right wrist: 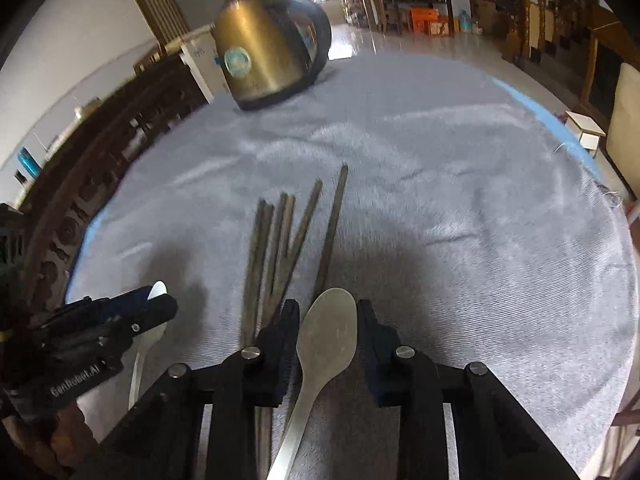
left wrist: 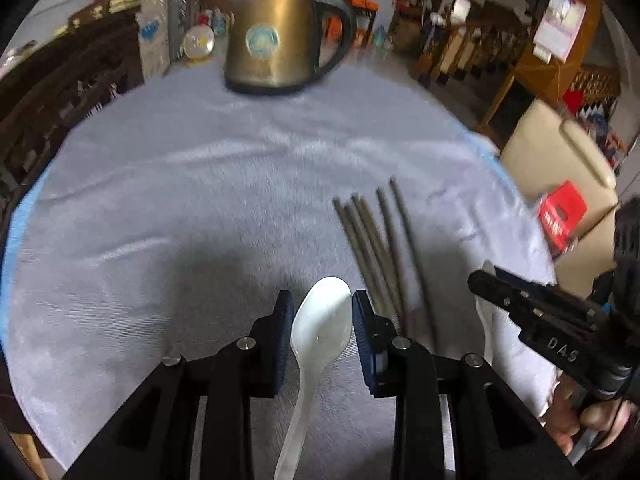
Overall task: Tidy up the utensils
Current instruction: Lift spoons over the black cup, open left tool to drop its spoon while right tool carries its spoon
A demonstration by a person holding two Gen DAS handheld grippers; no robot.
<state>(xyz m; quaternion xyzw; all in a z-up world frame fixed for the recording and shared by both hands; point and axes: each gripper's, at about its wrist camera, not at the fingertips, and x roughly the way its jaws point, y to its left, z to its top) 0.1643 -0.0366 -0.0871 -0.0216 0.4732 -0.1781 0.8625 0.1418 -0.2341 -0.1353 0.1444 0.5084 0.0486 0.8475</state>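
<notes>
A white ceramic spoon [left wrist: 320, 320] lies lengthwise between the pads of my left gripper [left wrist: 322, 298], which is shut on its bowl. In the right wrist view the left gripper [right wrist: 160, 300] appears at the left with the white spoon [right wrist: 154, 334] in it. My right gripper [right wrist: 328, 306] is shut on the bowl of a metal spoon [right wrist: 328, 336], handle pointing back toward the camera. Several dark chopsticks [left wrist: 380, 248] [right wrist: 280, 240] lie fanned on the cloth between the two grippers. The right gripper [left wrist: 486, 276] also shows at the right edge of the left wrist view, held by a hand.
A brass-coloured kettle [left wrist: 276, 40] [right wrist: 264, 56] stands at the far side of the round table under a grey cloth [left wrist: 200, 160]. Dark carved wooden furniture [left wrist: 60, 92] runs along the left. A cream chair [left wrist: 560, 152] and red box [left wrist: 560, 216] sit off the right edge.
</notes>
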